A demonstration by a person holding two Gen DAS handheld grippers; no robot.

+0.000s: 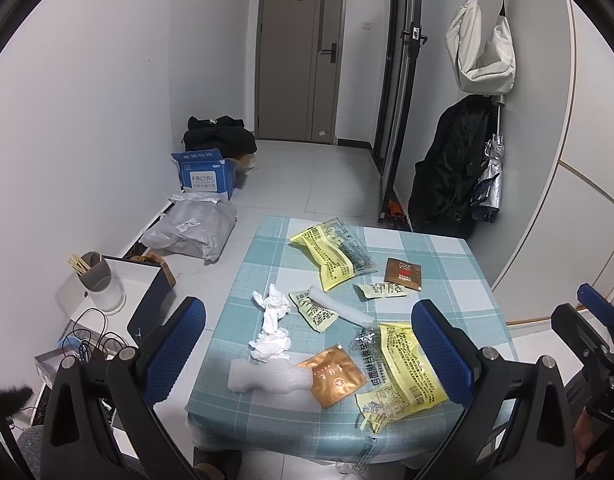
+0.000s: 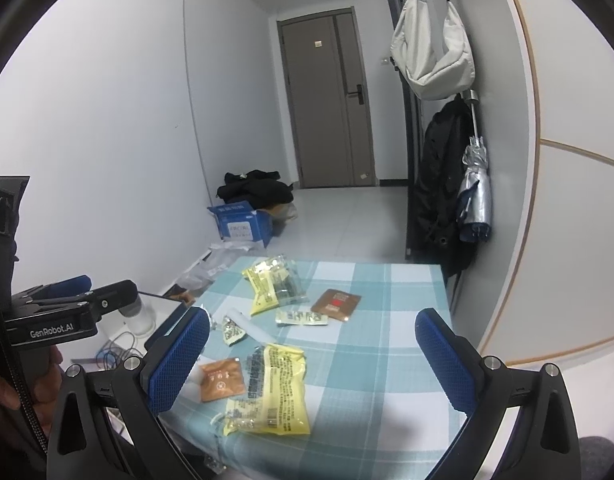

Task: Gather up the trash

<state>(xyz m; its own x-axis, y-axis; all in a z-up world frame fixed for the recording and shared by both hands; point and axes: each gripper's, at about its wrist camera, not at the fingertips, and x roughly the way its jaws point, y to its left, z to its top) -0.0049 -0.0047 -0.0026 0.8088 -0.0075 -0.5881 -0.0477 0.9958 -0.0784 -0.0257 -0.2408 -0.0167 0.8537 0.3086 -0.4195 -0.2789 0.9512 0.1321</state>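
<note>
Both grippers, left gripper (image 1: 309,344) and right gripper (image 2: 311,354), hover wide apart and empty above the blue checked tablecloth (image 1: 447,264). The flat copper foil sachet (image 1: 333,374) may slip from a pinch, and the crumpled white tissue (image 1: 273,322) may tear.

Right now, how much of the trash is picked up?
Nothing looks collected yet. Both the left gripper and right gripper are open and empty. The yellow wrappers, tissue, foam piece and brown packets all lie on the table.

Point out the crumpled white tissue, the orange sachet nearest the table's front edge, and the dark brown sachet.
crumpled white tissue (image 1: 271,322), left wrist view, middle of the wad.
orange sachet (image 1: 333,376), left wrist view, centre of its face.
dark brown sachet (image 2: 336,304), right wrist view, centre of its face.
</note>
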